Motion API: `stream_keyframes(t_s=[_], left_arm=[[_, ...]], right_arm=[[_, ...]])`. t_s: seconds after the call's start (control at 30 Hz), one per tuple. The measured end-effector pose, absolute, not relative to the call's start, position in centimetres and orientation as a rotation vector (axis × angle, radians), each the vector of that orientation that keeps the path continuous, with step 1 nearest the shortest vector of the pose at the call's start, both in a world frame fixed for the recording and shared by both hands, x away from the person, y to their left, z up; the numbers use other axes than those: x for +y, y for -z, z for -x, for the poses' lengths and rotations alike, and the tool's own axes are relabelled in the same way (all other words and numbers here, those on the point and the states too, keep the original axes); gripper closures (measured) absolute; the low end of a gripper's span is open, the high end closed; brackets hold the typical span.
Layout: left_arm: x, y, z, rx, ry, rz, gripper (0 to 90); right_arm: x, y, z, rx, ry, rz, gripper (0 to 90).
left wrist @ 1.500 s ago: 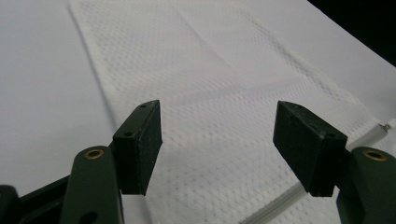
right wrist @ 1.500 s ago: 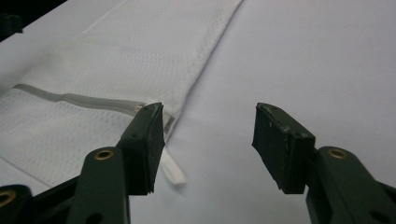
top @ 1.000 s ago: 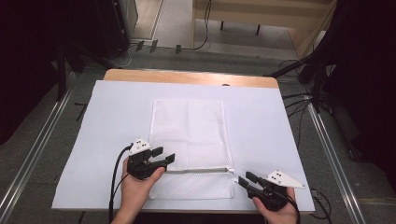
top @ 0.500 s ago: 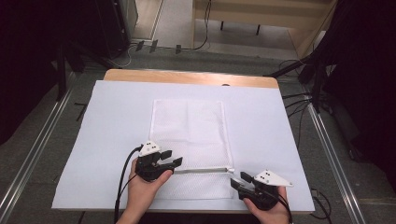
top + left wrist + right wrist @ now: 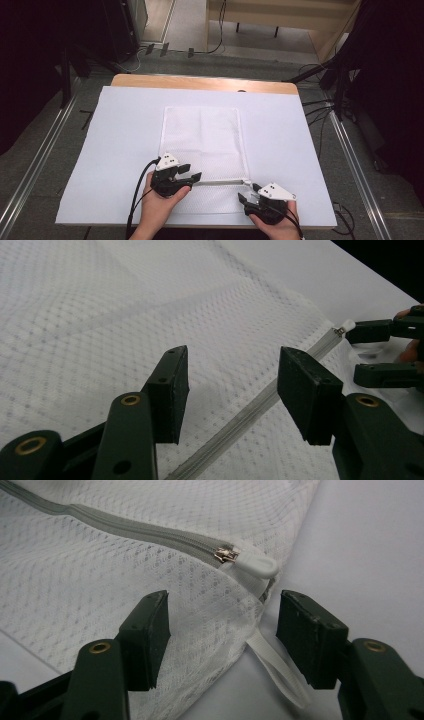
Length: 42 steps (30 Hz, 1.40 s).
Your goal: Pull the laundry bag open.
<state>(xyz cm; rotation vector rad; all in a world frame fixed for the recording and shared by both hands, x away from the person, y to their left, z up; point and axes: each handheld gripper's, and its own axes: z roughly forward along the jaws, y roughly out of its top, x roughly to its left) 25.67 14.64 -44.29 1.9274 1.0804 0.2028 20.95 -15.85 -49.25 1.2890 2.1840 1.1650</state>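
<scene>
Right gripper (image 5: 220, 630) first: jaws spread wide and holding nothing, poised just short of the near right corner of the mesh bag (image 5: 125, 580). Between those pads sits the bag's corner fabric, and just beyond them the white zipper pull (image 5: 255, 566) with its small metal slider, parked at the right end of the grey zipper (image 5: 135, 530). A white ribbon loop (image 5: 277, 672) trails off the corner toward the right-hand pad, not touching either one as far as I can tell.

Over to the left gripper (image 5: 232, 385): also gaping, empty, hovering above the zipper line (image 5: 240, 425) with one pad on either side of it. In the distance of that view you can spot the other gripper's jaws by the pull.

From the high view, both hands sit at the near edge, left gripper (image 5: 192, 177) at the left part of the zipper, right gripper (image 5: 245, 196) at its right end. The bag (image 5: 202, 137) lies flat in the middle of the white table cover (image 5: 115, 150), long side running away from the person.

My read: nothing is gripped yet, the zipper looks fully closed, so this is the lining-up stage. Clamping the fabric and the pull, then drawing the slider along, all lies ahead.

The bag itself: white, fine diamond-patterned mesh, thin and soft, slightly creased.
</scene>
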Motion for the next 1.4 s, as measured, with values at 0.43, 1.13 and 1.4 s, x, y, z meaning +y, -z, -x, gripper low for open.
stream_keyframes(t_s=[0.43, 1.13, 1.4], left_arm=[[12.0, 44.4, -25.0, 1.009, -0.161, -1.972, 46.6], [4.1, 43.3, -26.9, 0.979, -0.018, -1.988, 48.7], [1.0, 43.9, -28.3, 1.06, 0.023, -2.031, 39.7]], right_arm=[[-14.4, 49.6, -19.4, 2.08, -1.117, -1.308, 66.6], [-14.9, 47.8, -19.0, 2.05, -1.217, -1.235, 90.0], [-14.8, 47.6, -19.0, 2.073, -1.235, -1.175, 90.0]])
